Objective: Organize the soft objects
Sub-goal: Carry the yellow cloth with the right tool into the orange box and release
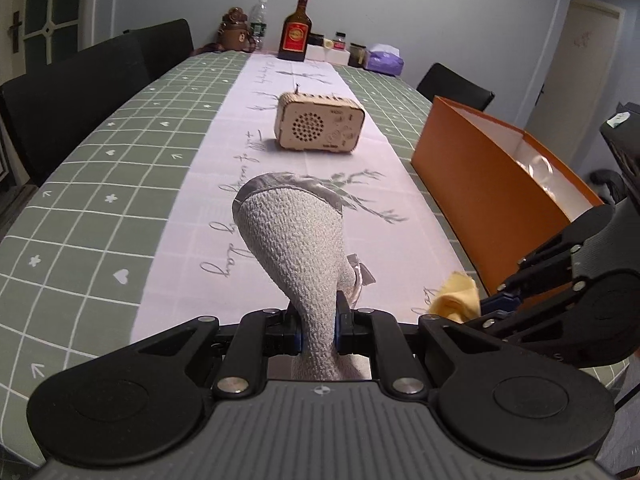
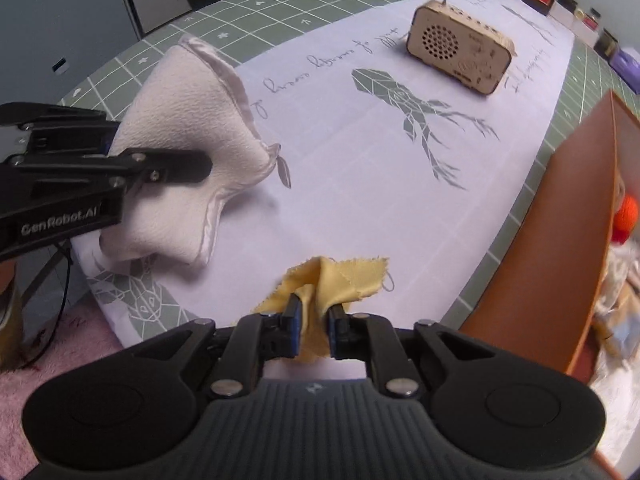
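Observation:
A white textured towel (image 1: pixel 296 236) with a satin hem hangs bunched from my left gripper (image 1: pixel 316 320), which is shut on its narrow end. From the right wrist the towel (image 2: pixel 180 120) shows just above the table at the left. My right gripper (image 2: pixel 316 312) points steeply down at the table's near edge. It is shut on a small crumpled yellow cloth (image 2: pixel 340 276) bunched between its blue pads, while the cloth's free corners lie on the white runner. The left wrist view has the yellow cloth (image 1: pixel 456 298) at those fingertips, beside an orange box (image 1: pixel 480 184).
The orange box (image 2: pixel 572 220) stands open at the right with an orange ball (image 2: pixel 626 208) and other soft items inside. A wooden radio (image 1: pixel 320 124) sits mid-table. A bottle (image 1: pixel 296 32), jars and a purple tissue pack (image 1: pixel 382 60) line the far end. Black chairs (image 1: pixel 72 96) flank the table.

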